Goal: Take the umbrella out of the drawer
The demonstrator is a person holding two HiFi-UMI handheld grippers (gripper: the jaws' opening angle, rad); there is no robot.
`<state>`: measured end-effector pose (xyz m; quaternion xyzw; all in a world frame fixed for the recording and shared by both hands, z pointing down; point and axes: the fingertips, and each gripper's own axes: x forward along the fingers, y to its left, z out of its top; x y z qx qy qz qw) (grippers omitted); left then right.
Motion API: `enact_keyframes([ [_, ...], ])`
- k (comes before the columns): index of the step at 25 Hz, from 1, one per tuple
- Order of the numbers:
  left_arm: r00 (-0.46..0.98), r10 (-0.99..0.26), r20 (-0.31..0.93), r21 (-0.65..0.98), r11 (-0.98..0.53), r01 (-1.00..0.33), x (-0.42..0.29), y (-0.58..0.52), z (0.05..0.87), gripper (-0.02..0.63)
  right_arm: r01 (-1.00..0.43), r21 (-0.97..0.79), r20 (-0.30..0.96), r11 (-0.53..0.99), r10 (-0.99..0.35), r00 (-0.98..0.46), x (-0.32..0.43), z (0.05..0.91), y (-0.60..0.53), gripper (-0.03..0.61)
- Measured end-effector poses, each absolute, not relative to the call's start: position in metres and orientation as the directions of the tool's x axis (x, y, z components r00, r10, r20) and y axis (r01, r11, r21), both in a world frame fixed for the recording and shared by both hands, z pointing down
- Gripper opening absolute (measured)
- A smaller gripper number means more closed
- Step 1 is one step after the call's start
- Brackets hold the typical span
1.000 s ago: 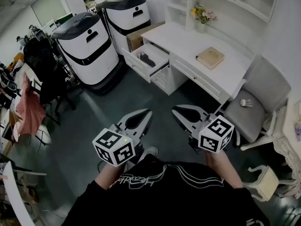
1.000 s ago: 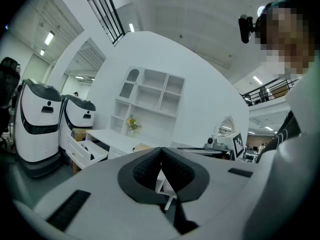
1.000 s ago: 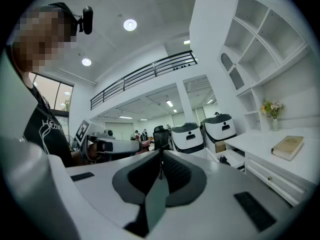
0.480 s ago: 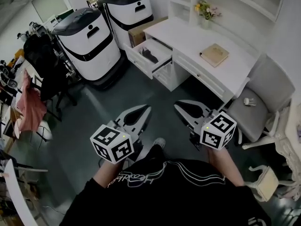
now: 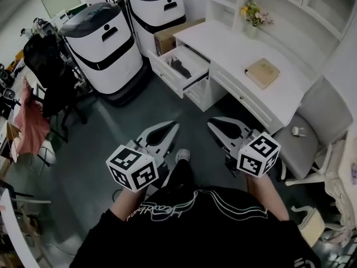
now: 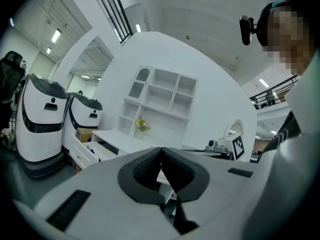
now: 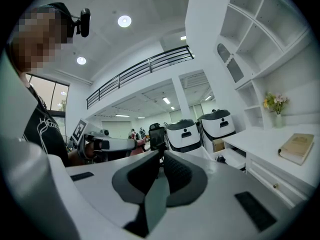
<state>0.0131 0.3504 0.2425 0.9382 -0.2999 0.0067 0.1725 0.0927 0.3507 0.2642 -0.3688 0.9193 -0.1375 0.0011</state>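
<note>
Two grippers, and both have their jaws pressed together with nothing between them. The left gripper (image 5: 170, 127) and the right gripper (image 5: 213, 124) ride side by side in front of the person's body, pointing roughly level toward the white desk and well apart from it. I'd call that a carrying pose for the approach, not a reach. Ahead, the drawer (image 5: 166, 77) stands pulled out at the desk's left end, so it needs no opening. A dark bundle lies inside it, which I take for the umbrella (image 5: 179, 67), untouched. The tabletop (image 5: 228, 52) carries a book (image 5: 262, 73) and a vase of flowers (image 5: 254, 15), neither in the way. By my reading, the jaws must part before either gripper can close on the umbrella.
</note>
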Motion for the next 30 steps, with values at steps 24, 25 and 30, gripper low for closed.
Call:
enact_keyframes([
  [24, 0.826, -0.52, 0.218, 0.431, -0.708, -0.56, -0.044, -0.05, 0.309, 0.02, -0.713, -0.343, 0.234, 0.611, -0.68, -0.695, 0.045, 0.321, -0.043, 0.055],
  [25, 0.828, -0.515, 0.22, 0.435, -0.708, -0.556, -0.043, -0.057, 0.312, 0.02, -0.718, -0.346, 0.248, 0.604, -0.679, -0.691, 0.046, 0.325, -0.049, 0.055],
  [30, 0.828, -0.509, 0.234, 0.461, -0.692, -0.556, -0.047, -0.091, 0.327, 0.02, -0.721, -0.352, 0.283, 0.597, -0.666, -0.69, 0.043, 0.338, -0.086, 0.057],
])
